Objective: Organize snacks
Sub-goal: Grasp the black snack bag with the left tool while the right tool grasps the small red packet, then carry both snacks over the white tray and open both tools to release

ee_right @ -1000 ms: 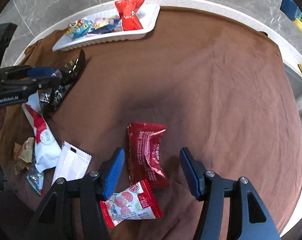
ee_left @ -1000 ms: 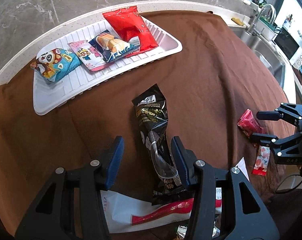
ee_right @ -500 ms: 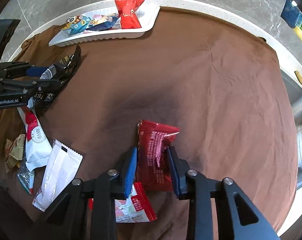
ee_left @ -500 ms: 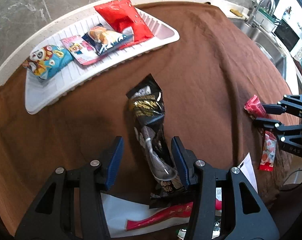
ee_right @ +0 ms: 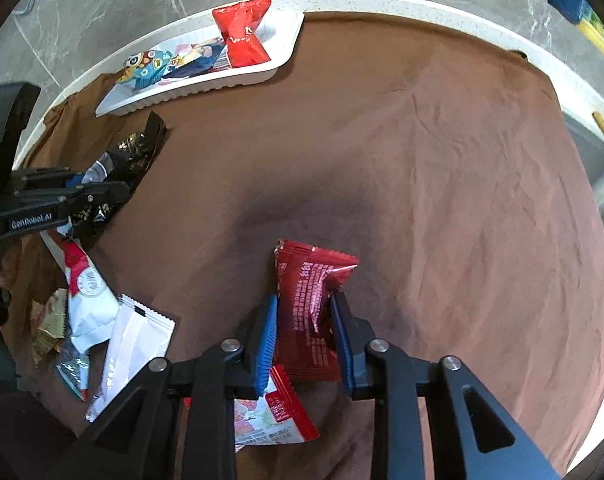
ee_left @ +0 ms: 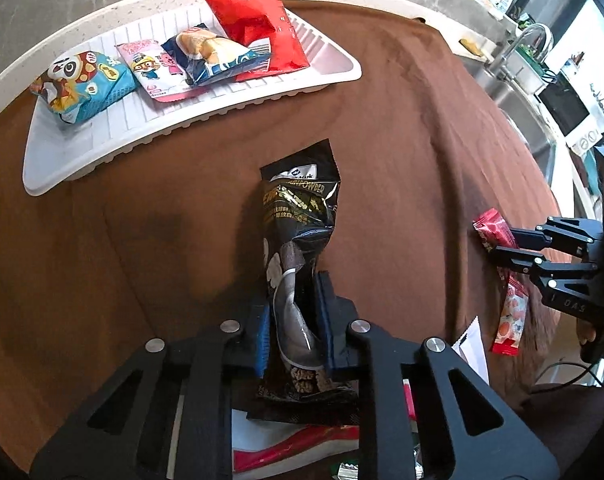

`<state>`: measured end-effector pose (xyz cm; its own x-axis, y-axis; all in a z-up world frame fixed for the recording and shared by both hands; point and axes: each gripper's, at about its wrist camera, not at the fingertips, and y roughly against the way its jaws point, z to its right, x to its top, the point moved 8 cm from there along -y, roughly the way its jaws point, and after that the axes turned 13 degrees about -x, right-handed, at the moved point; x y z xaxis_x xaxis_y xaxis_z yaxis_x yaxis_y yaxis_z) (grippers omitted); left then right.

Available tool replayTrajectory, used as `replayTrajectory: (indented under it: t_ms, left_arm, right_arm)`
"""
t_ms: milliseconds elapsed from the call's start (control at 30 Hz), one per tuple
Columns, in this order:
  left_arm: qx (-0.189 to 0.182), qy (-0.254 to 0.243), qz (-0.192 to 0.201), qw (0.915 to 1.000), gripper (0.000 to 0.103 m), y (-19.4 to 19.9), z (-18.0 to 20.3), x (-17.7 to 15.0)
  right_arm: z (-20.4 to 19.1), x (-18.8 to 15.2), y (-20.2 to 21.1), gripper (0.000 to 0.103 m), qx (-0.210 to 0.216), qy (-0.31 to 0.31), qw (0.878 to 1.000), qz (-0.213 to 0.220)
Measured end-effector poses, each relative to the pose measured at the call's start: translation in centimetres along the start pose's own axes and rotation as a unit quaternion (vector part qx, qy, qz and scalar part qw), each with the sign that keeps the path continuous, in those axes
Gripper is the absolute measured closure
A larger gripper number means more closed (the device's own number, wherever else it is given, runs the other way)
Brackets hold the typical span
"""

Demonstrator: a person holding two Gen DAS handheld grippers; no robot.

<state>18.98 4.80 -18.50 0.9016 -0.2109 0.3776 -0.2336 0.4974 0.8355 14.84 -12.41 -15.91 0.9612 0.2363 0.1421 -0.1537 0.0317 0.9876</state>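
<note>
The left gripper (ee_left: 294,320) pinches the lower half of a long black packet (ee_left: 298,248) – its blue pads pressed flat against the packet's two sides. The packet's long axis runs straight out from the jaws, its top seam pointing toward the white tray (ee_left: 330,76) at the far side of the brown cloth (ee_left: 402,140). So the tray lies dead ahead of this gripper, along the packet's own length, and the left hand is the nearer of the two to it.

The right gripper (ee_right: 304,336) is clamped on a dark red packet (ee_right: 310,292), which also sticks out forward between the pads, crumpled end away from the hand. From here the tray (ee_right: 286,46) sits far off and to the left – a longer, slanted carry.

Four packets already lie in the tray, side by side across its ribs; bare ribs show at its near-left end. Several loose packets wait on the cloth near both grippers
</note>
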Motion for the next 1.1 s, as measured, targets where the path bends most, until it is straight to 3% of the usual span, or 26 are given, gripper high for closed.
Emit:
replayTrajectory:
  t_ms: [300, 567, 1100]
  left_arm:
    - [-0.014, 0.006, 0.015, 0.9998, 0.086, 1.1, -0.1, 0.3]
    - [-0.029, 0.029, 0.037, 0.9984, 0.086, 3.6, -1.0, 1.5]
    - [-0.029, 0.063, 0.083, 0.9941, 0.086, 6.8, -5.6, 8.4]
  right_arm:
    - [0.1, 0.5, 0.9, 0.075, 0.037, -0.031, 0.999, -0.004]
    - [-0.5, 3.1, 1.8, 0.075, 0.092, -0.06, 0.994, -0.006]
    - [-5.1, 16.1, 2.4, 0.075, 0.197, -0.065, 0.978, 0.006]
